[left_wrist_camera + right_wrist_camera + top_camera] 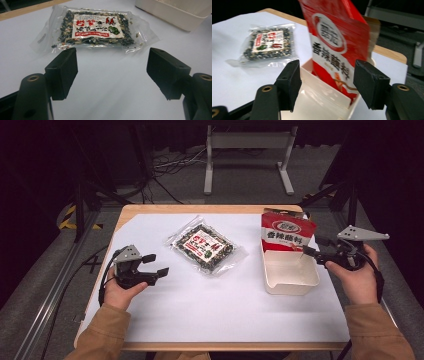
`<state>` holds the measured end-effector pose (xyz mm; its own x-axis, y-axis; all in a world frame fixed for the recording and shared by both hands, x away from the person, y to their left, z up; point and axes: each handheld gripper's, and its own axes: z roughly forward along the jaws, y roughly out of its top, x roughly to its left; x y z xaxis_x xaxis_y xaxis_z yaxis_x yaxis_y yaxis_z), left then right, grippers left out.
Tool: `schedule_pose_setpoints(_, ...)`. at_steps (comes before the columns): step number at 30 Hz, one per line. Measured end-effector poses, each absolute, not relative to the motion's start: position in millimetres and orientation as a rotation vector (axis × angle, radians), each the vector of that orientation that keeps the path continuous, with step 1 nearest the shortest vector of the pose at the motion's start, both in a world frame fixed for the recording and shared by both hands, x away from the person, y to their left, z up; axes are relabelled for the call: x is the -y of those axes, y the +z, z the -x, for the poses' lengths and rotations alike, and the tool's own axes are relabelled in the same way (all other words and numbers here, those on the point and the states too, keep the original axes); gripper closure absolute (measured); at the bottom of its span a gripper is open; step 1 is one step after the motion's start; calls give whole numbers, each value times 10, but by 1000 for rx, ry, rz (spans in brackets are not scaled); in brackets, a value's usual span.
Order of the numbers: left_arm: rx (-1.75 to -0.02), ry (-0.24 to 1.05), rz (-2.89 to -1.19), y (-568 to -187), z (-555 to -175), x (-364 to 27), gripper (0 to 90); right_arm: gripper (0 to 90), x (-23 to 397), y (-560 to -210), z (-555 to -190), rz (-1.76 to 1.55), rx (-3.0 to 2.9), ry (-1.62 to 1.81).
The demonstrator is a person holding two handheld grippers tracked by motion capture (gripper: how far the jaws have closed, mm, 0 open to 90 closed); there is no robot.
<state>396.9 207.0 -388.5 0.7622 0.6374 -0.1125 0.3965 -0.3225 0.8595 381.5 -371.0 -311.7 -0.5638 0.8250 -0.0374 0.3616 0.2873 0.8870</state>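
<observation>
Tan sleeves [372, 332] cover both forearms; each black gripper carries a grey three-cornered plate [362, 234], brass-ringed screw holes and blocky fingers [62, 71].

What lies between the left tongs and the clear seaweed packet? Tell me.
Nothing visible. The left tongs stand open, and bare white table cover runs from them to the clear seaweed packet. The white bin sits off to one side.
</observation>
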Motion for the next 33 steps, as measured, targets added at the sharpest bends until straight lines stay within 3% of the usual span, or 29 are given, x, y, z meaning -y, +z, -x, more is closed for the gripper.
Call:
schedule_pose_setpoints(19,-822,297,-1990,-3761,-3970,-2045,271,393,3330,-3113,-3443,-908,-2164,1342)
schedule_pose_setpoints(27,-825,408,-2057,-3615,-4031,-2051,265,394,3191,-3174,-3415,-862,-2212,1336)
schedule_pose_setpoints(33,-855,360,-2008,-3575,-4165,-2118,264,396,3102,-3184,-3396,-828,-2232,1336)
